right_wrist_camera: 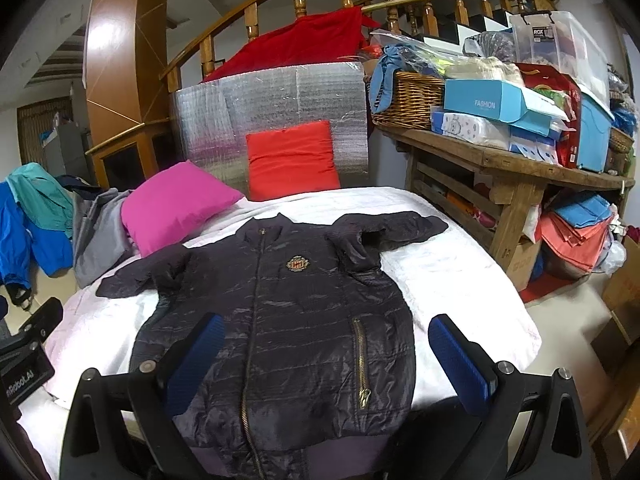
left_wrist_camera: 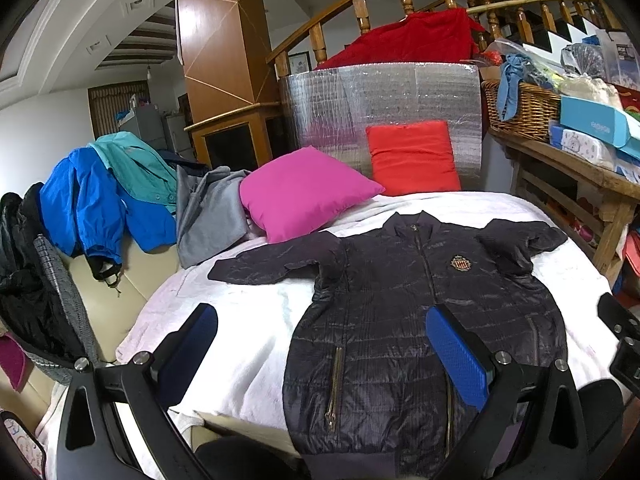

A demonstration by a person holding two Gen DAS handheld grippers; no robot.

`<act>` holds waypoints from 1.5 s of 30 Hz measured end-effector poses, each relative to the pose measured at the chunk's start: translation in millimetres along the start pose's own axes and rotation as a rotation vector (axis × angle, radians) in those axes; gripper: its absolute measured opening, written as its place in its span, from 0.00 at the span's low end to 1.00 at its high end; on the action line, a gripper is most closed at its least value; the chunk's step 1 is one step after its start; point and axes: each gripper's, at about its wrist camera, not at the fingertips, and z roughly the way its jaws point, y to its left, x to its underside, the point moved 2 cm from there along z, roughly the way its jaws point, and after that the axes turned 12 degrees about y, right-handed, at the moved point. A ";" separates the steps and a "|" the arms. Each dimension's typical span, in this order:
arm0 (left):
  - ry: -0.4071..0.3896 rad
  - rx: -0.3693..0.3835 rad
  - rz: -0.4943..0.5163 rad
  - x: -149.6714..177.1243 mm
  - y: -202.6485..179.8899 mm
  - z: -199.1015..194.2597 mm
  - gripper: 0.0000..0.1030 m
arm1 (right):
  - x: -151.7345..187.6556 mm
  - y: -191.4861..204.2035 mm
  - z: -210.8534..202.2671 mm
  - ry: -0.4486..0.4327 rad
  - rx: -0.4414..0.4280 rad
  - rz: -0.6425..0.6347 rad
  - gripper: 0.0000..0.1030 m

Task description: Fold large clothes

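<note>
A dark quilted jacket lies flat, front up and zipped, on a white blanket, collar away from me and hem at the near edge. Its left sleeve stretches out sideways; the right sleeve is bent back near the shoulder. My left gripper hovers open above the jacket's lower left side, with blue pads spread wide. My right gripper hovers open over the lower right side. Neither touches the jacket. The right gripper's body shows at the left view's right edge.
A pink pillow and a red pillow lie at the far end against a silver foil panel. Blue, teal and grey clothes pile on the left. A cluttered wooden bench stands on the right.
</note>
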 end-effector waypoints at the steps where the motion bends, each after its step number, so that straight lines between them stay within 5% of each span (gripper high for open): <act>1: 0.005 0.001 0.000 -3.5 -2.2 7.3 1.00 | -4.1 -1.5 5.6 0.001 0.010 0.000 1.00; 9: 0.147 0.111 -0.015 -38.7 -32.7 127.5 1.00 | -50.0 -31.0 89.4 0.044 0.041 0.032 1.00; 14: 0.281 0.104 -0.108 -48.0 -42.5 230.0 1.00 | -94.0 -87.5 185.6 0.126 -0.136 0.143 1.00; 18: 0.296 0.076 -0.166 -52.9 -41.0 285.1 1.00 | -117.2 -154.2 279.4 0.195 -0.300 0.348 1.00; 23: 0.323 0.059 -0.211 -59.5 -38.8 321.2 1.00 | -126.1 -236.9 385.0 0.259 -0.534 0.715 1.00; 27: 0.348 0.061 -0.228 -68.8 -39.9 338.8 1.00 | -122.3 -278.4 437.1 0.232 -0.575 0.924 1.00; 33: 0.300 -0.006 -0.146 -81.7 -48.9 343.5 1.00 | -153.4 -291.6 476.1 0.210 -0.582 0.936 0.90; 36: 0.309 -0.011 -0.130 -82.4 -54.1 347.7 1.00 | -162.4 -288.7 492.5 0.253 -0.517 0.913 0.70; 38: 0.309 -0.018 -0.123 -83.2 -57.0 349.3 1.00 | -164.6 -288.9 498.4 0.269 -0.494 0.903 0.38; 41: 0.305 -0.019 -0.115 -84.1 -61.0 349.3 1.00 | -169.6 -284.1 492.2 0.252 -0.483 0.887 0.18; 45: 0.304 -0.013 -0.126 -83.6 -58.2 344.9 1.00 | -187.0 -255.5 452.3 0.171 -0.482 0.765 0.14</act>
